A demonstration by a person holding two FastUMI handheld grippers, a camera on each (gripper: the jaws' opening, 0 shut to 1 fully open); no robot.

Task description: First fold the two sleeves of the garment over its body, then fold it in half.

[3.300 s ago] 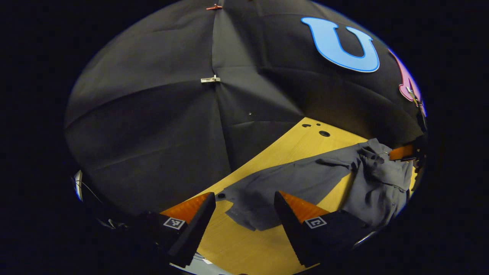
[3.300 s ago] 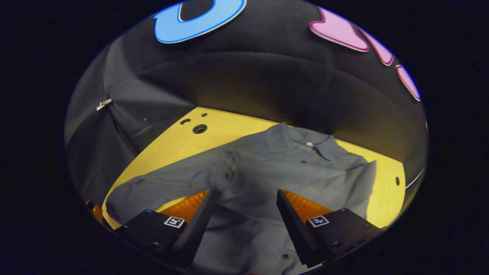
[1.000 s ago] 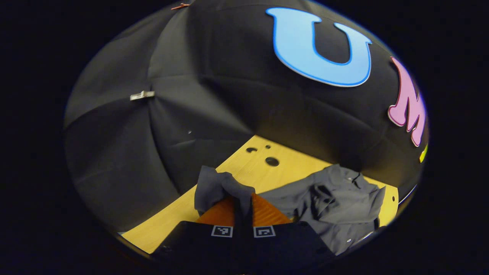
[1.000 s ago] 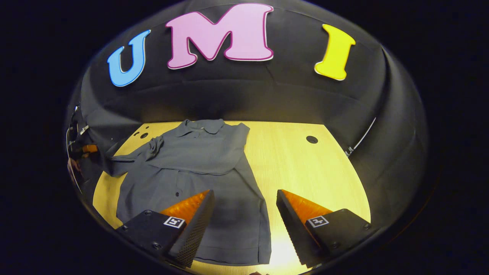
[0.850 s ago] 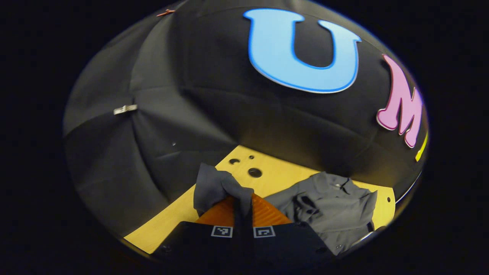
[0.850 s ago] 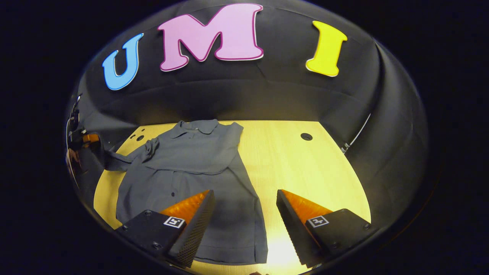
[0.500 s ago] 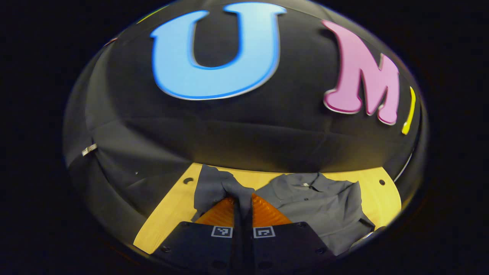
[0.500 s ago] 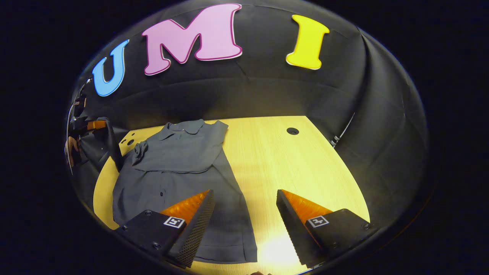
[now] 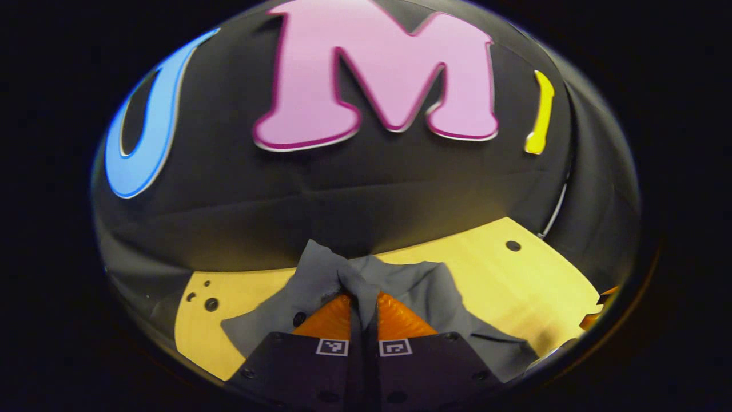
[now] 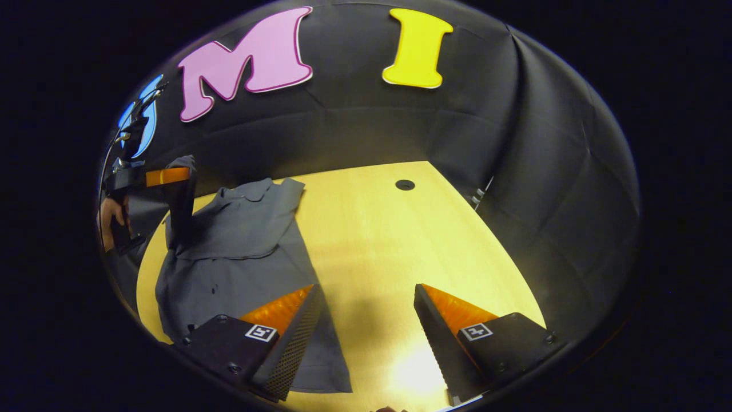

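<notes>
Fingers of the left gripper (image 9: 364, 302) pinch the sleeve (image 9: 320, 274), lifted above the shirt (image 10: 229, 252); the right gripper (image 10: 366, 320) hangs wide open over bare table (image 10: 389, 240). Grey and buttoned, the shirt lies lengthwise on the table's left, collar (image 10: 246, 191) far, hem near. A hand (image 10: 110, 223) holds the left gripper's handle.

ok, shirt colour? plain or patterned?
Plain dark grey shirt, no pattern, small dark buttons down the front. Shows best in the right gripper view.
</notes>
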